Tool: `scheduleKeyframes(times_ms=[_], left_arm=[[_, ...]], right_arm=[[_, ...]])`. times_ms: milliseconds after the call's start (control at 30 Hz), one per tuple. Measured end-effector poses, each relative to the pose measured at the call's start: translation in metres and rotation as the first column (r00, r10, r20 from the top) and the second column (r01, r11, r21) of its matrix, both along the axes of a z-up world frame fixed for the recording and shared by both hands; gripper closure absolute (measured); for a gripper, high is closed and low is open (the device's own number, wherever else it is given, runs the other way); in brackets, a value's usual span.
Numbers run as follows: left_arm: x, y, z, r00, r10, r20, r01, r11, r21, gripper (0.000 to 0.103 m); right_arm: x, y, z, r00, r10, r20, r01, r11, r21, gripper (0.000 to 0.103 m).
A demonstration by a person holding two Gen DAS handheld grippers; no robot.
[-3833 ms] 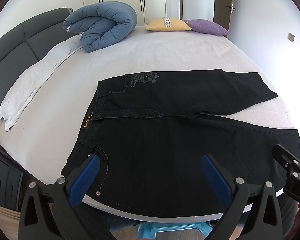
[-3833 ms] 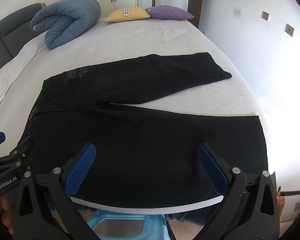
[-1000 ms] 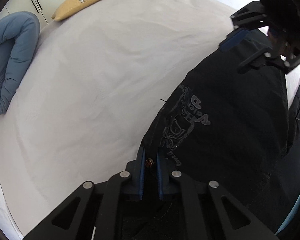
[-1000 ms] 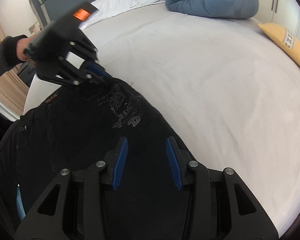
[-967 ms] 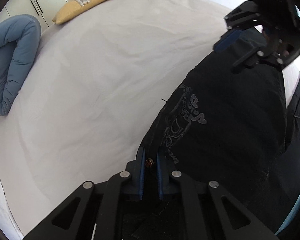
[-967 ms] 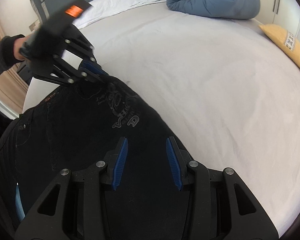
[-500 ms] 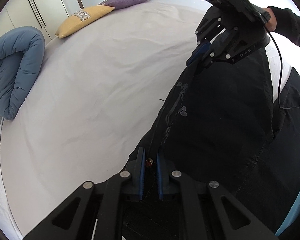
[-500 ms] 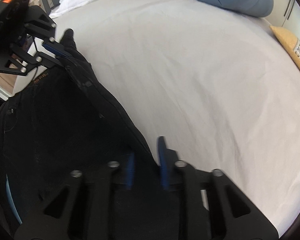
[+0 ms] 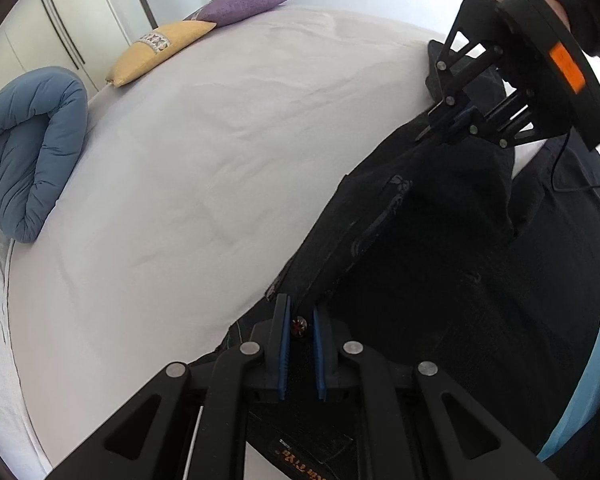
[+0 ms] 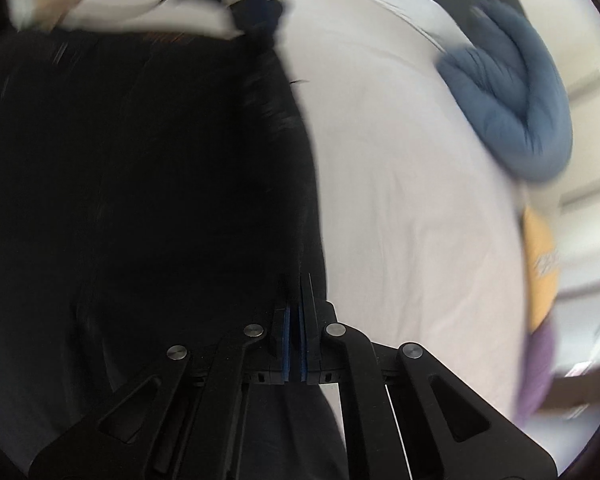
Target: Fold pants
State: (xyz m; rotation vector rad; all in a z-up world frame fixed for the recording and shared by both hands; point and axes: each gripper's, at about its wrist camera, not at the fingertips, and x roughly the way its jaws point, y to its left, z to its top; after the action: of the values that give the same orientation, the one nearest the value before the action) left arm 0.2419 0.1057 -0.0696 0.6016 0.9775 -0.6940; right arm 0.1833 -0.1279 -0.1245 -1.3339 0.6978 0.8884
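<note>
1. Far left, the rolled blue duvet [image 9: 32, 148] sits on the bed [image 9: 188, 184], with a yellow pillow [image 9: 160, 46] and a purple pillow [image 9: 248, 6] behind it, all well apart from the work.
2. Wide bare sheet lies between them and the garment, so there's plenty of room on that side.
3. The left gripper [image 9: 300, 330] has its fingers clamped on the black pants [image 9: 440, 260] at the waistband, a rivet showing between the blue pads.
4. The pants lie along the near edge of the bed, their far edge raised off the sheet.
5. To the right, the right gripper [image 9: 446, 122] pinches that same edge farther down the leg; its own view is blurred, but its fingers look pressed together on cloth.
6. This looks like the first lengthwise fold, one leg onto the other.
7. Next move calls for both grips travelling together, keeping the edge taut.
8. Mind the bed's near edge: cloth may slide off.
</note>
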Motion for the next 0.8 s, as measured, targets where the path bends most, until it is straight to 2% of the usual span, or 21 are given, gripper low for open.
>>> scheduleKeyframes(times_ms=[100,200,333,400,533,700,800], left_arm=[[-0.028,-0.010,-0.004,0.997,-0.074,0.016,0.073,0.996,0.044,0.093],[-0.056,-0.016,-0.010,0.992,-0.126,0.009,0.125,0.990,0.070,0.093],[-0.098,-0.020,-0.011,0.982,-0.189,0.013,0.188,0.979,0.077,0.093],[-0.118,-0.021,-0.012,0.977,-0.214,0.017,0.212,0.973,0.096,0.093],[-0.156,-0.019,-0.021,0.968,-0.250,-0.030,0.251,0.962,0.111,0.093],[-0.198,-0.022,-0.035,0.952,-0.299,-0.065,0.306,0.942,0.137,0.093],[-0.210,-0.019,-0.039,0.952,-0.296,-0.074,0.304,0.942,0.143,0.093]], right_arm=[[-0.048,0.001,-0.022,0.980,0.177,0.086,-0.163,0.975,-0.154,0.102],[-0.090,-0.001,-0.041,0.931,0.334,0.146,-0.283,0.915,-0.290,0.102],[-0.132,0.005,-0.056,0.876,0.454,0.162,-0.368,0.847,-0.383,0.101],[-0.154,0.008,-0.059,0.861,0.484,0.157,-0.394,0.829,-0.397,0.101],[-0.192,0.017,-0.068,0.836,0.532,0.133,-0.438,0.794,-0.422,0.101],[-0.235,0.033,-0.084,0.821,0.566,0.081,-0.480,0.759,-0.440,0.101],[-0.254,0.041,-0.084,0.827,0.558,0.072,-0.482,0.768,-0.421,0.101]])
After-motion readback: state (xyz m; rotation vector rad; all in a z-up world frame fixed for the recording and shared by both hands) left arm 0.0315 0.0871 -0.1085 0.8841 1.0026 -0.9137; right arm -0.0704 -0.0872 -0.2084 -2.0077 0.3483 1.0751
